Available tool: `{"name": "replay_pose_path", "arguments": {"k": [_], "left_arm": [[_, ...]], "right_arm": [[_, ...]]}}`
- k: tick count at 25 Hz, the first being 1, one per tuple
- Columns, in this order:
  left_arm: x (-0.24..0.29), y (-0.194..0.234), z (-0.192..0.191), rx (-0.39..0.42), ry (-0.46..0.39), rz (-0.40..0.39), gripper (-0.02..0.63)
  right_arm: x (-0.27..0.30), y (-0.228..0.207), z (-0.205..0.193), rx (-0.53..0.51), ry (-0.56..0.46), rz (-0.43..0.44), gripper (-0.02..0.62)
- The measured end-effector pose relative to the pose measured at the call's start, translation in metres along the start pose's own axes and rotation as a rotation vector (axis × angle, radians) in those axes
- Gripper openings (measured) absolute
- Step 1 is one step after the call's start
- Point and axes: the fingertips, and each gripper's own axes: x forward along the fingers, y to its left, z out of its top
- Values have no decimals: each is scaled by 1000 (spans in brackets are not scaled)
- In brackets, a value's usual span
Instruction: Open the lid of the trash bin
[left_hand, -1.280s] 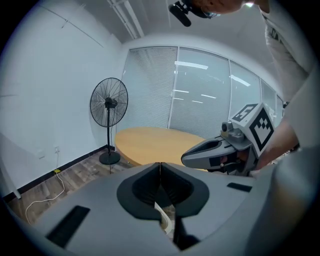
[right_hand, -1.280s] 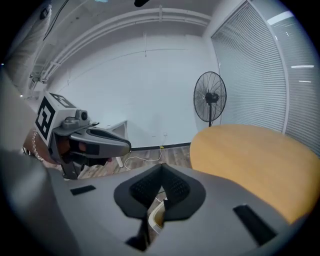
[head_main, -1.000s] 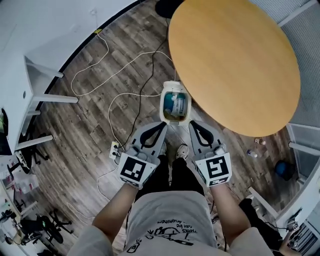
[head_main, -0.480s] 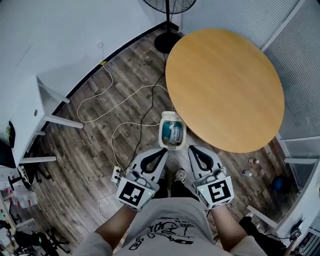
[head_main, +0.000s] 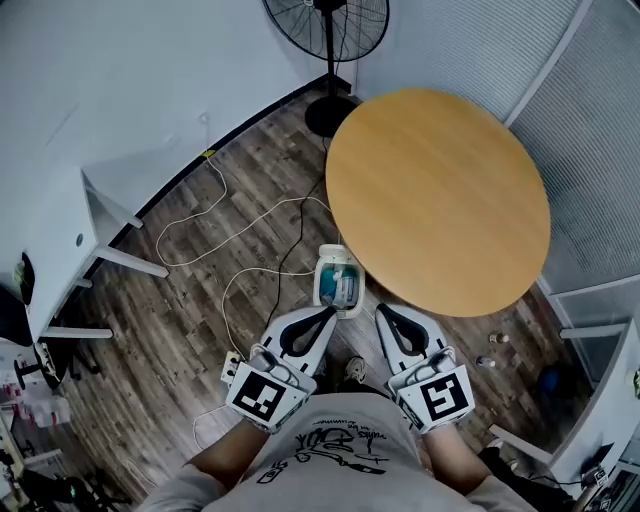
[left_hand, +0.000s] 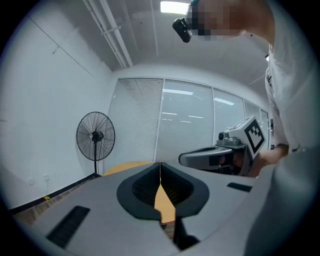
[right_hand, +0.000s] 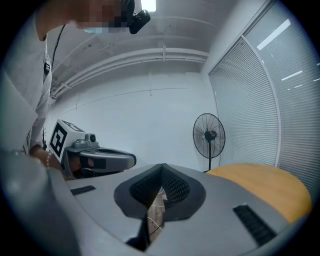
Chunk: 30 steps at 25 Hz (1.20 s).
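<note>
A wood-plank floor (head_main: 200, 290) fills most of the head view, and a round wooden counter (head_main: 437, 200) stands over its right half with nothing on its top. At the left edge is a white counter (head_main: 45, 260) on angled legs. A black pedestal fan (head_main: 325, 25) stands by the wall just beyond the round counter. White and black cables (head_main: 250, 215) loop across the planks between the wall and the person's feet. The trash bin (head_main: 337, 281), white and small, stands on the floor against the near-left edge of the round counter. Seen from above, its top gives onto bluish contents inside a white rim. Below it the person holds both tools side by side, pointing away from the body. In the head view the bin lies just past the tips and between them. The left claw (head_main: 327, 314) is fully closed, its two dark ribbed pads meeting at the tip with nothing caught between them. The right claw (head_main: 383, 311) is likewise pressed together at the tip and empty.
</note>
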Motion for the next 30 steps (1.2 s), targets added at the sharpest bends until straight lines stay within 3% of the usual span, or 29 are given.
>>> {"name": "replay_pose_path", "arguments": {"k": [18,26,30], "left_arm": [[-21,-10,72,73,-78,-52,20],[-29,-6,65,68,-62,-32,20],[-28,-10,74,52,-96,-41,21]], "right_arm": [[-27,14,71,-50,-77,-17,7],[-25,23,78,-59,-93,-10,6],[-25,23,79,-62,-95,-5,6]]}}
